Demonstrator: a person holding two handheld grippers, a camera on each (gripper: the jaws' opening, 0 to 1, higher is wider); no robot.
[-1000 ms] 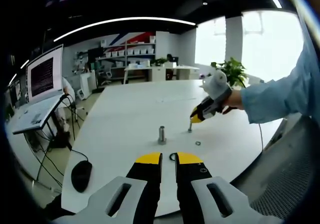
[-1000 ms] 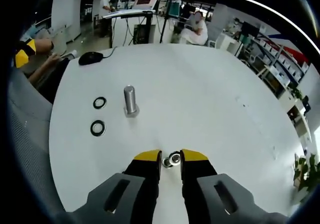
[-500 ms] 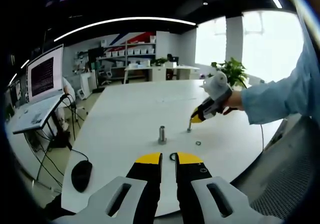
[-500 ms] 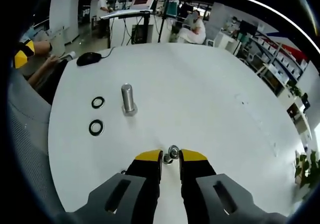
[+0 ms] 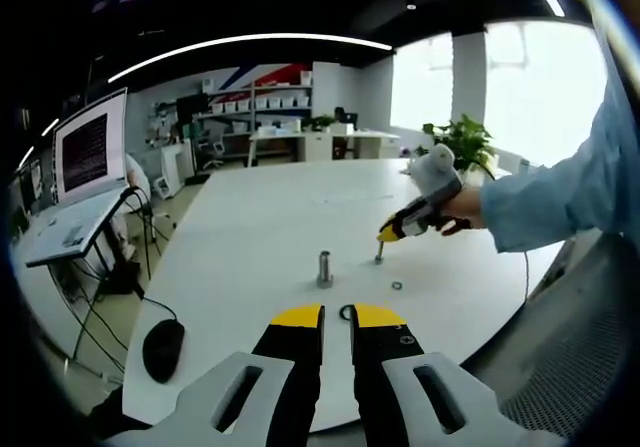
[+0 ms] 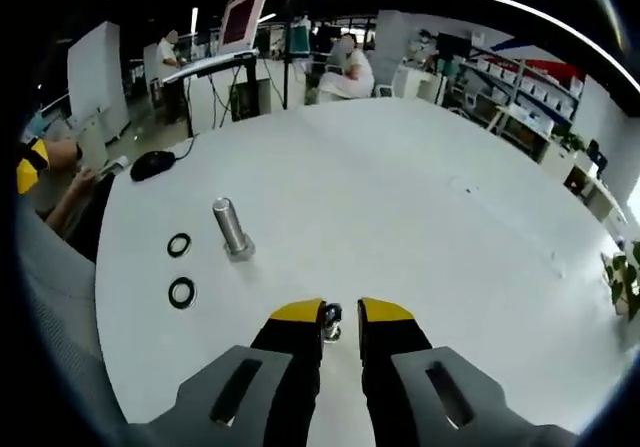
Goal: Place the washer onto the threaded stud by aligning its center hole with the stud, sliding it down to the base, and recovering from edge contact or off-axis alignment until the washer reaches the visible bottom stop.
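Observation:
A small metal stud (image 5: pixel 380 257) stands on the white table (image 5: pixel 260 237). My right gripper (image 5: pixel 388 234) hovers at its top. Between the right gripper's (image 6: pixel 341 312) nearly closed jaws sits a small shiny washer (image 6: pixel 330 319), close over that stud. A taller steel stud (image 5: pixel 324 267) (image 6: pixel 232 229) stands upright nearby. My left gripper (image 5: pixel 338 315) is low at the near table edge, its jaws a narrow slit apart with nothing in them. A black washer (image 5: pixel 346 313) lies on the table just beyond its tips.
Two black washers (image 6: pixel 179 244) (image 6: pixel 182 292) lie beside the tall stud, and a small ring (image 5: pixel 396 286) lies near the small stud. A black mouse (image 5: pixel 162 349) sits at the table edge. A laptop (image 5: pixel 88 157) on a stand is off to the side. People sit in the background.
The right gripper view has tilted up and swung. The shiny washer has gone from just beyond the tips to between them. The left gripper has stayed still.

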